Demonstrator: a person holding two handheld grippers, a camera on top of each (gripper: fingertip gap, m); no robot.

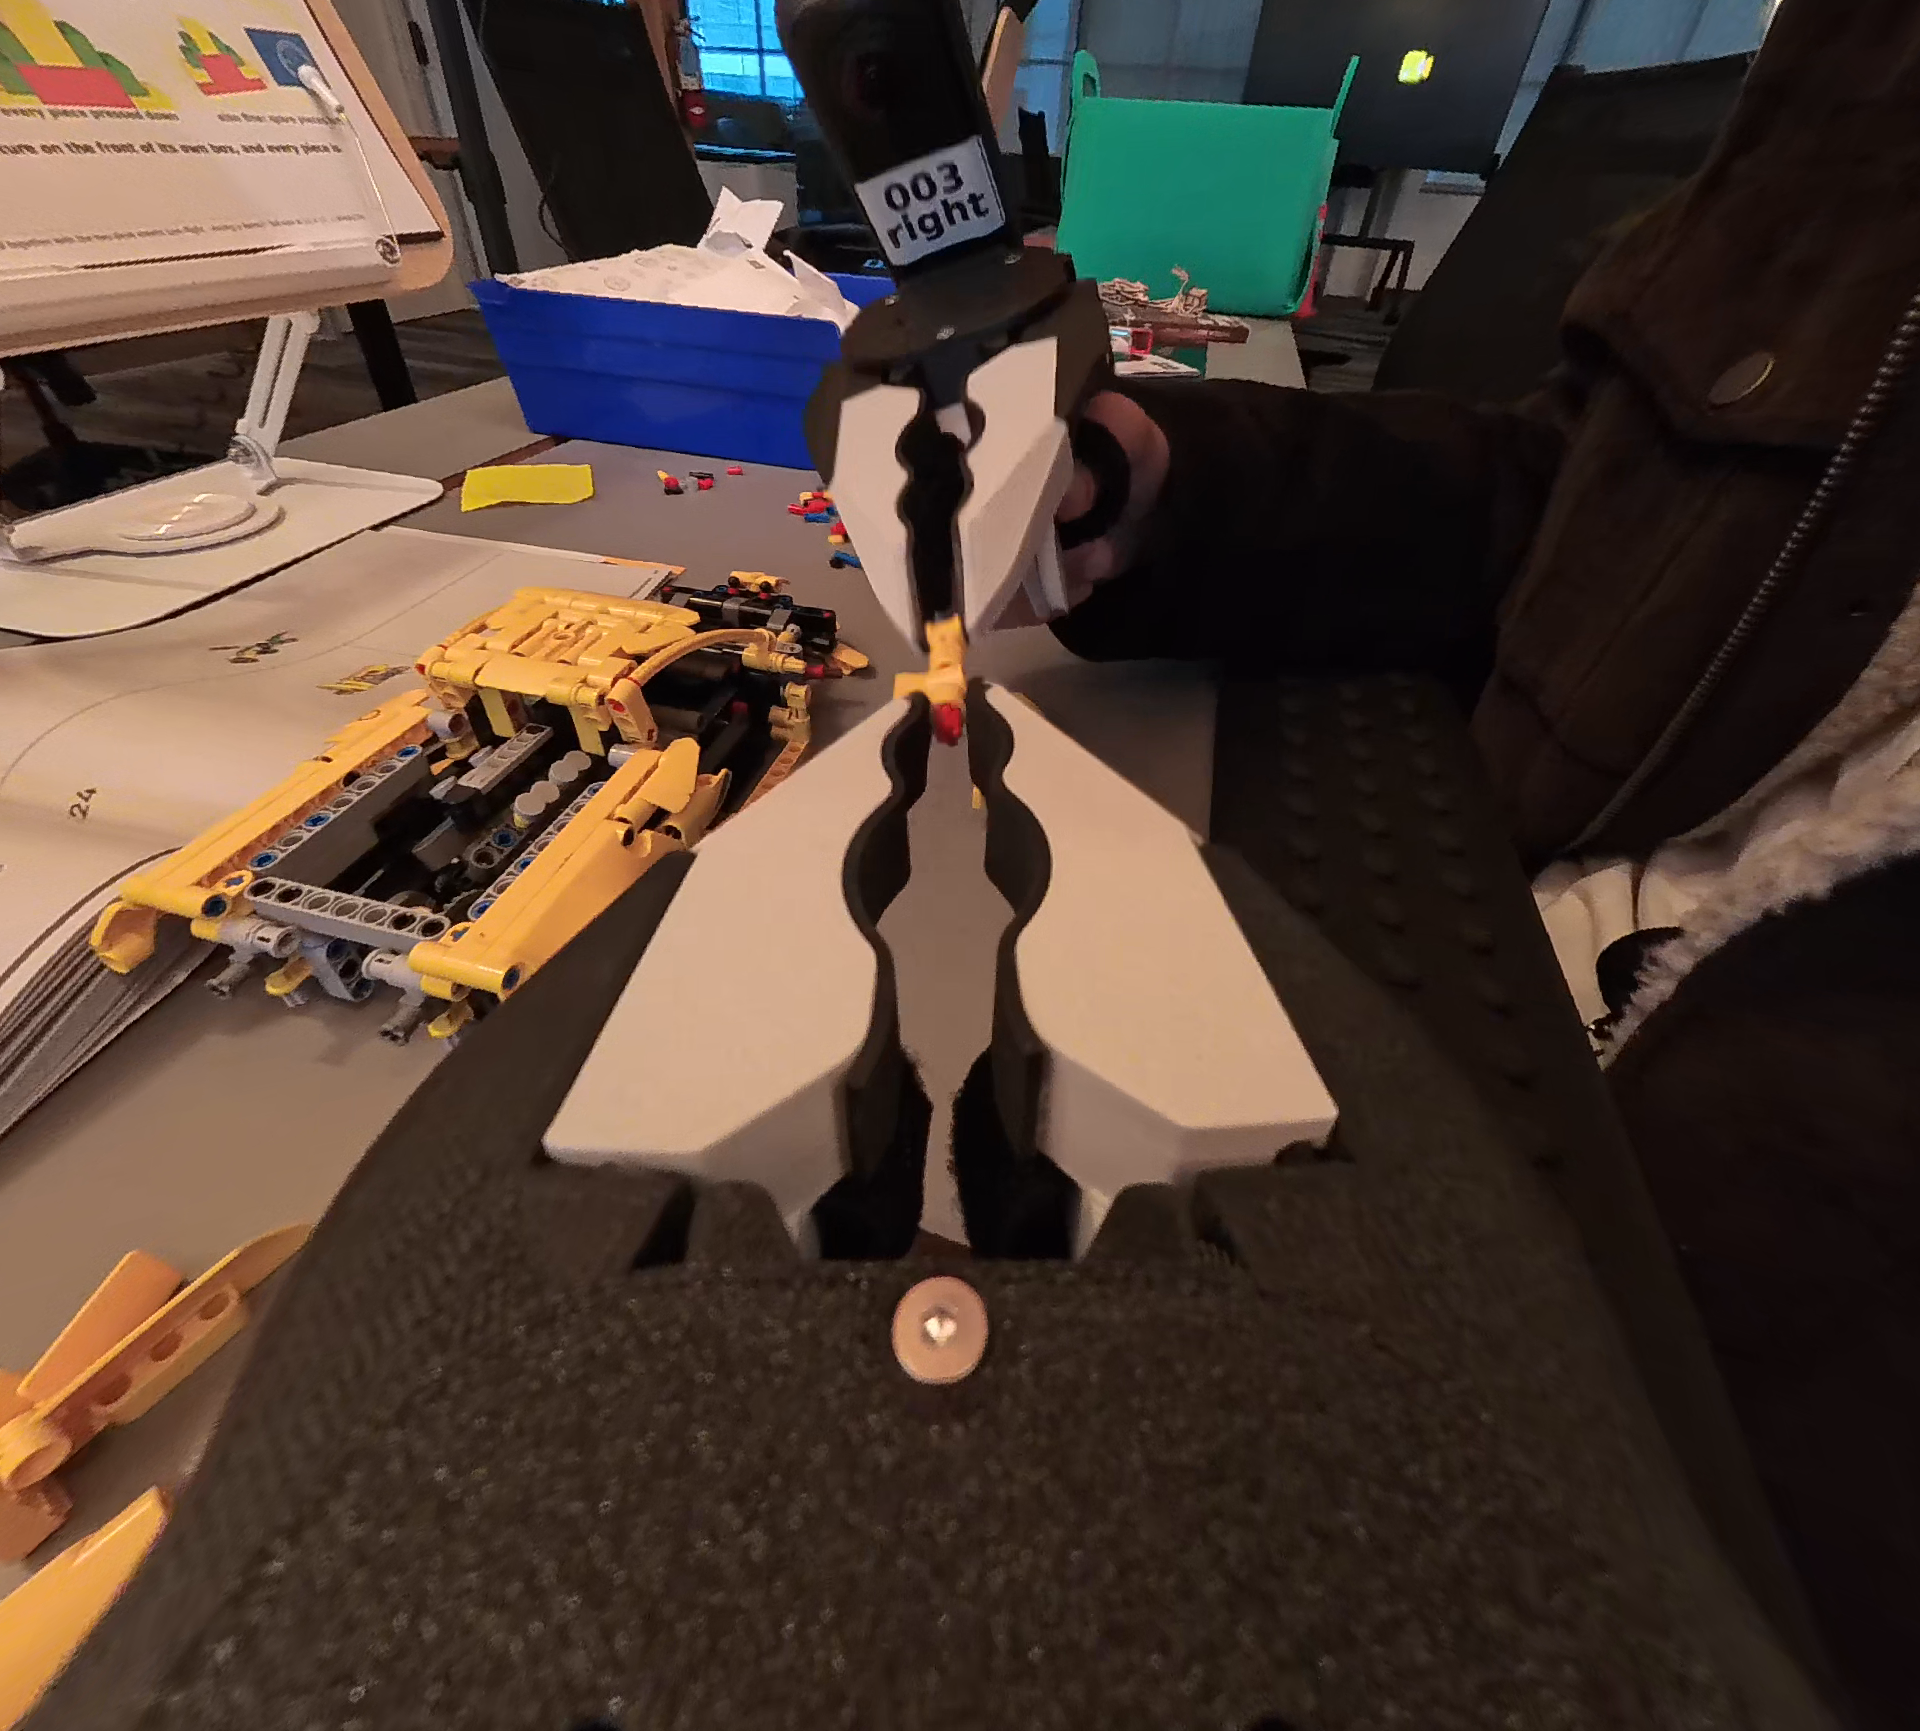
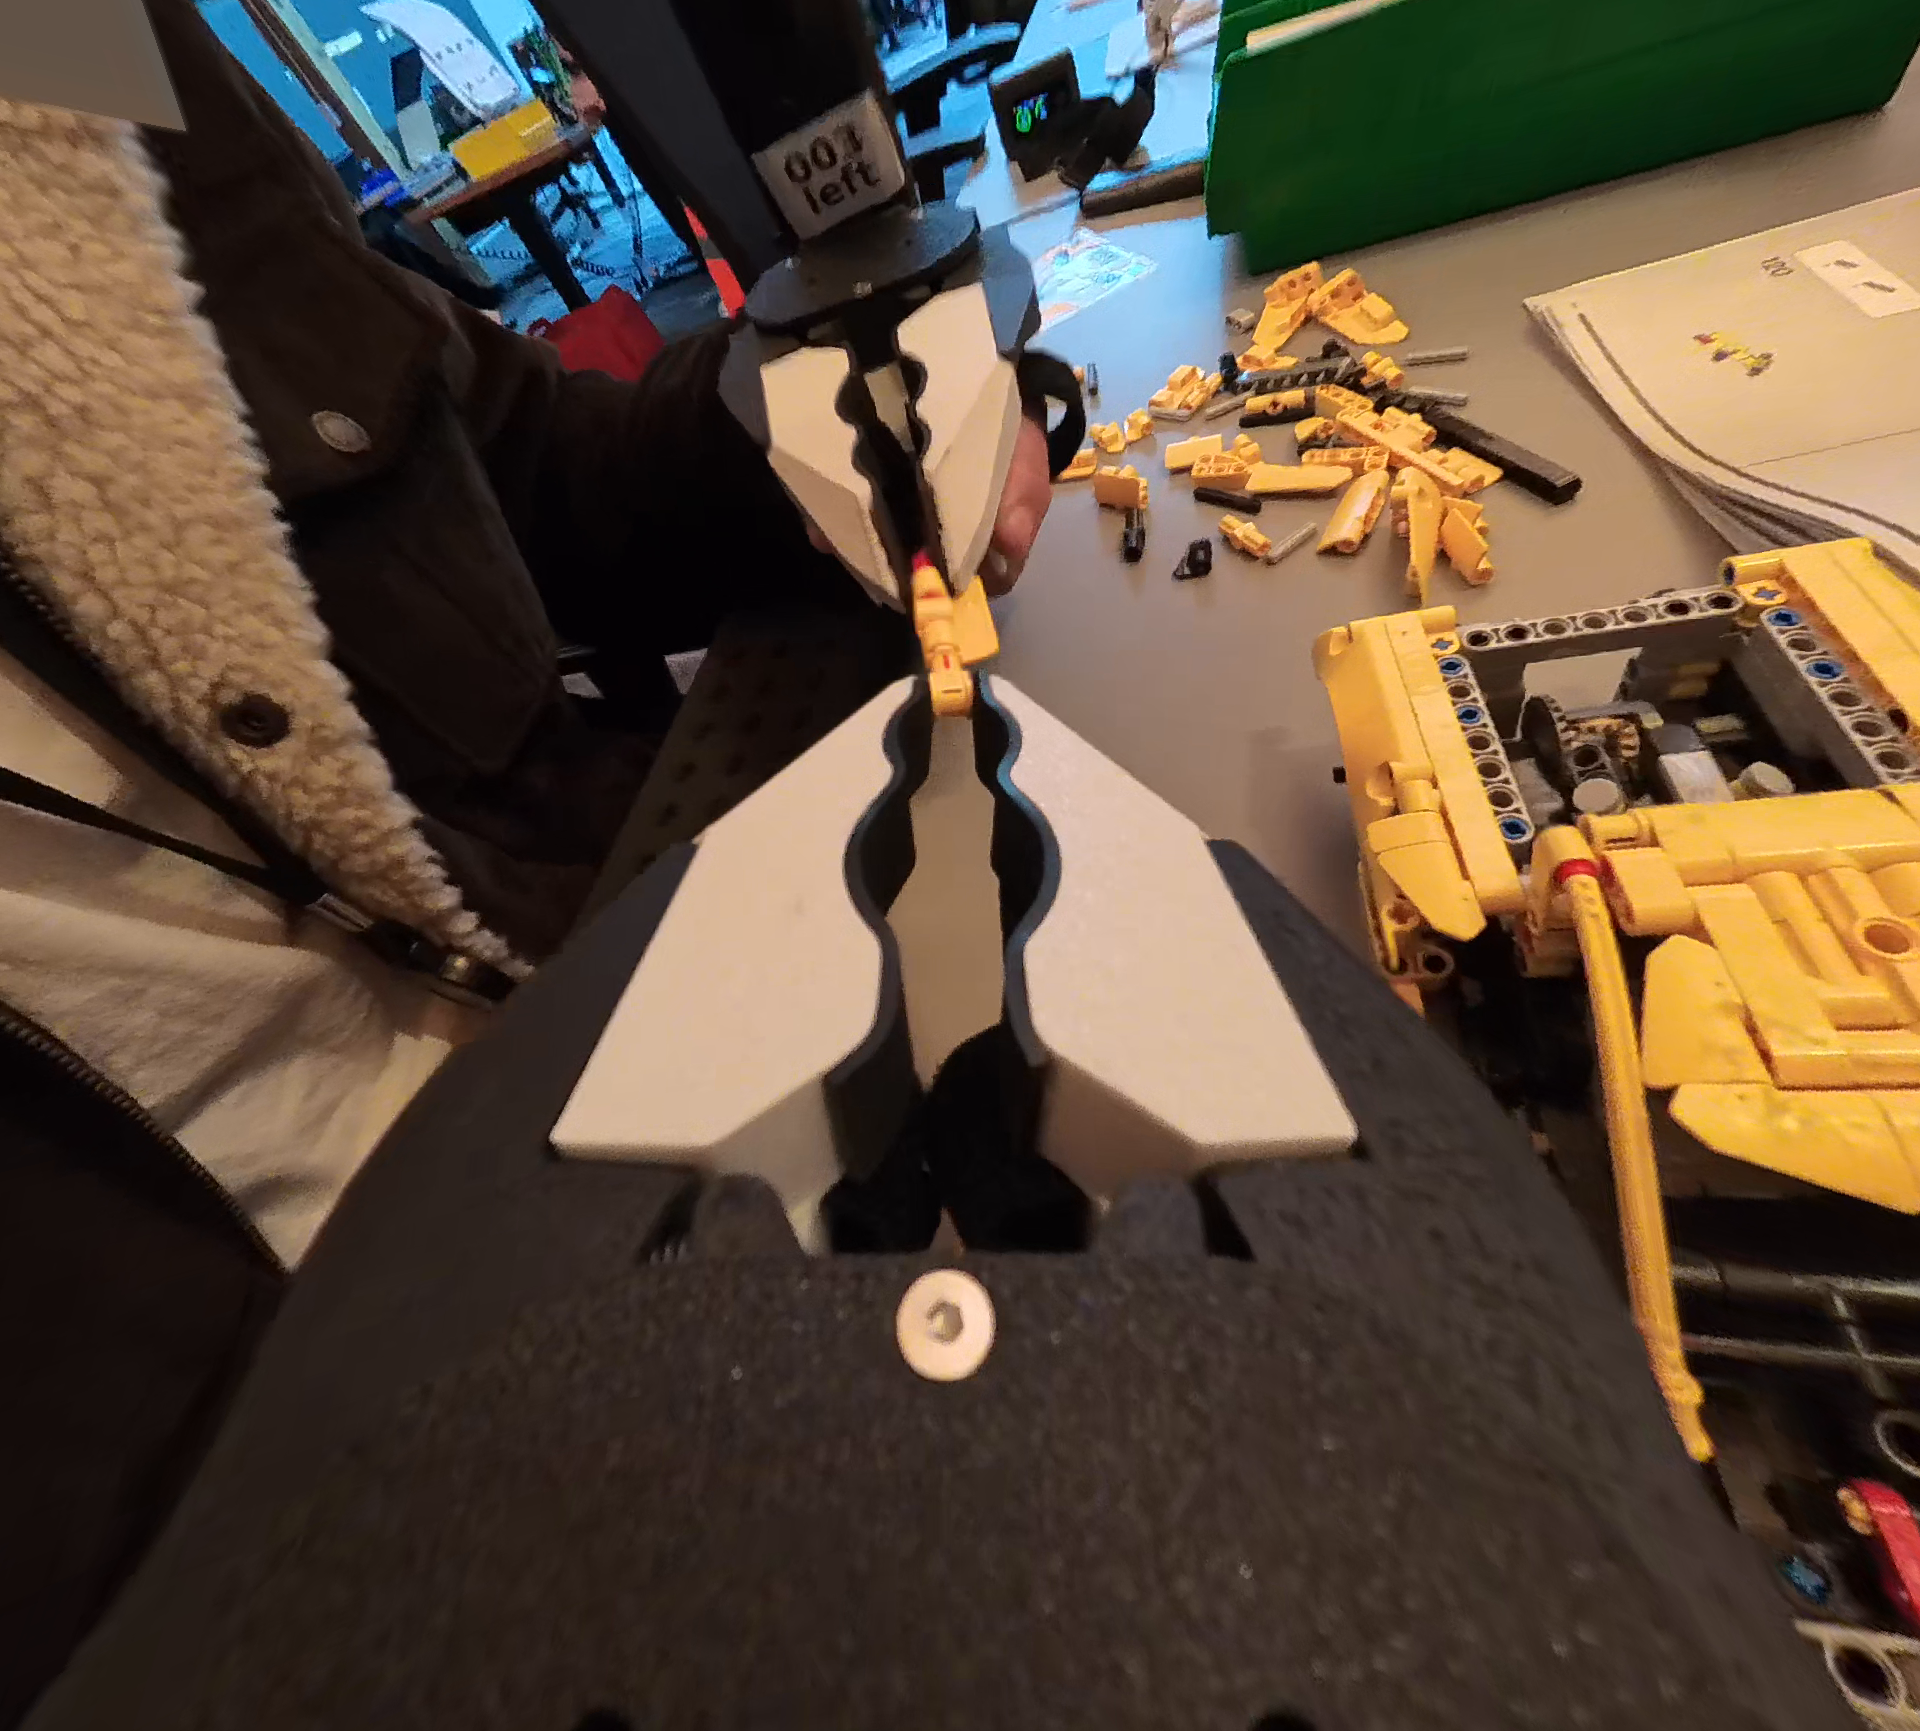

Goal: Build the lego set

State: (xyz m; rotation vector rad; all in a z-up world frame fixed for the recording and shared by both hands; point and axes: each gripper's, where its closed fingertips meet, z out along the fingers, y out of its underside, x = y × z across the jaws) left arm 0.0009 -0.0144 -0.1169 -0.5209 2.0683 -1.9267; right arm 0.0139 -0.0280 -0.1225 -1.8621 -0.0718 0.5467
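A small yellow connector sub-assembly with a red pin is pinched from opposite ends, in mid-air beside the half-built yellow vehicle, by the left claw and right claw. A joining step is judged under way; an aligned axial push is needed next. Smooth hard plastic is gripped between wavy pads.

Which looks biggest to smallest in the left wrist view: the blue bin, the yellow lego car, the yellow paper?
1. Yellow lego car, though it sits nearer the camera, so this is unsure.
2. Blue bin, farther back.
3. Yellow paper, clearly smallest.
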